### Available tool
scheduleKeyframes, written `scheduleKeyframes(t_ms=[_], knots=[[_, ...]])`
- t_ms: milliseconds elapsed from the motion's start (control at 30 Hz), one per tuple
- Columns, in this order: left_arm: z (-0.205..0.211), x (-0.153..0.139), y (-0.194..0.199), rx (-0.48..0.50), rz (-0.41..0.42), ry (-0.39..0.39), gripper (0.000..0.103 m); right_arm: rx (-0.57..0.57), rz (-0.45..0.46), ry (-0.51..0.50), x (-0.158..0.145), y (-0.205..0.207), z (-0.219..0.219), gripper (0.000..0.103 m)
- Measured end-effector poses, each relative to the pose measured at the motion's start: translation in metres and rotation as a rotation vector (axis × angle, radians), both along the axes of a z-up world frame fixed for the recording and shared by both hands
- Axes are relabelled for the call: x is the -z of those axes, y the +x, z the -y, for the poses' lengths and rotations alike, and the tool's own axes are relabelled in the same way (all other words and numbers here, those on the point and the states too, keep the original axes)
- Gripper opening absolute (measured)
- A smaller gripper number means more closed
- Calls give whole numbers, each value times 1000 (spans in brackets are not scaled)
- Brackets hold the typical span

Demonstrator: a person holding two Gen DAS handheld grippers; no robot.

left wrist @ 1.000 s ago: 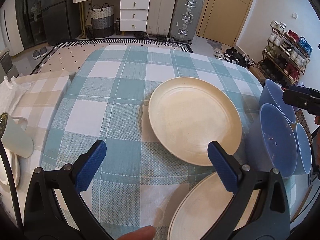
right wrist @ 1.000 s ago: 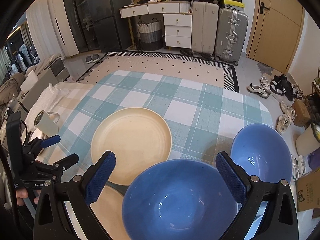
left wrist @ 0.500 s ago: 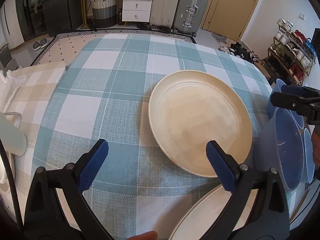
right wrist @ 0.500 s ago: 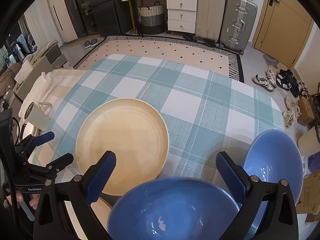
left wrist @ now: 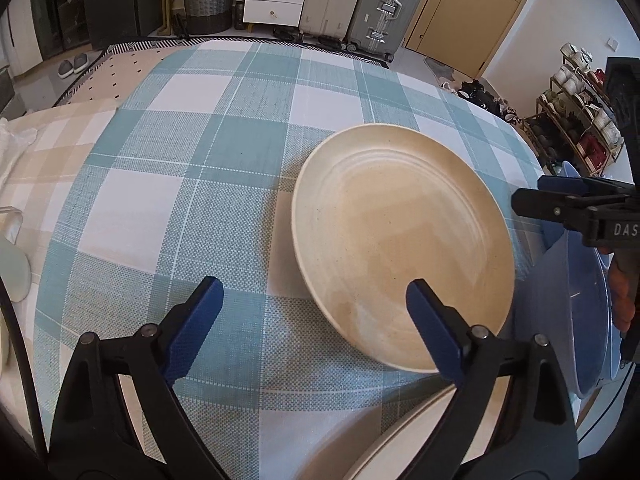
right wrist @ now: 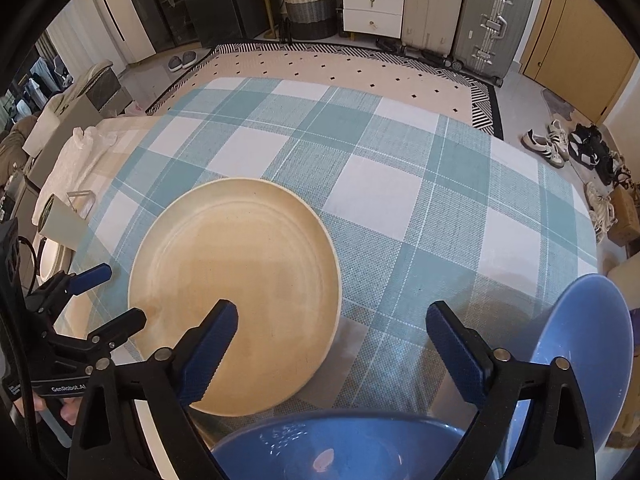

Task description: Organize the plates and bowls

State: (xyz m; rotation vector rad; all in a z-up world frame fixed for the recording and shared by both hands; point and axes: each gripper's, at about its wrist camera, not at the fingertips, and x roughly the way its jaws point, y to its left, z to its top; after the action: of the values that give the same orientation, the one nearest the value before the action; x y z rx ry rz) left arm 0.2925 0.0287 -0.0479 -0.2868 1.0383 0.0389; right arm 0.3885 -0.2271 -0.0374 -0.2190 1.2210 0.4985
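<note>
The bench (right wrist: 400, 184) is covered with a teal and white checked cloth, so the dishes lie on a soft, flat ground where they do not slide easily. On it a big cream plate (left wrist: 400, 232) lies flat near the middle, apart from the others; I think it is the base on which a second cream plate (left wrist: 384, 452), at the near edge under the left tool, should be stacked.

A blue bowl (right wrist: 332, 448) stands at the near edge below the right gripper (right wrist: 332, 344), and another blue bowl (right wrist: 588, 344) is to its right; the same kinds are kept side by side, probably for nesting.

The left gripper (left wrist: 316, 324) has its jaws wide but closing, with only cloth and plate rim between them, holding nothing. The right jaws are also wide, closing, and empty above the near bowl's rim.
</note>
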Motion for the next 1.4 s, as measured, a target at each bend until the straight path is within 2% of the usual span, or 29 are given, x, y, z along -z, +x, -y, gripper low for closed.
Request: scheduleKeyframes(t_ms=[100,167,233,300,400,500,667,733,867,1033,1400], knots=[[-1,5,3,-1,-12,-6,87,-9,-25,-10,8,4,-5,83],[-1,9,5,1,-23,-20,79,-13,-33,-21,13,6,-7,82],[-1,13,7,3,-35,-31,74,-30,-47,-27,18,6,-11,73],[0,17,9,9,-43,-33,72,-40,-59,-35,23,6,-15,69],[3,19,9,15,-40,-23,67,-46,-64,-53,29,6,-18,55],[6,19,10,22,-43,-11,63,-50,-75,-64,34,8,-21,52],[7,19,11,25,-44,20,42,-61,-83,-86,42,8,-22,38],[7,19,11,28,-47,25,36,-61,-84,-89,43,8,-22,29],[10,19,10,50,-44,19,20,-59,-70,-98,42,7,-20,23],[15,17,8,48,-41,38,19,-54,-46,-97,39,6,-17,16],[14,8,0,34,-20,48,19,-54,-17,-88,31,1,-18,15]])
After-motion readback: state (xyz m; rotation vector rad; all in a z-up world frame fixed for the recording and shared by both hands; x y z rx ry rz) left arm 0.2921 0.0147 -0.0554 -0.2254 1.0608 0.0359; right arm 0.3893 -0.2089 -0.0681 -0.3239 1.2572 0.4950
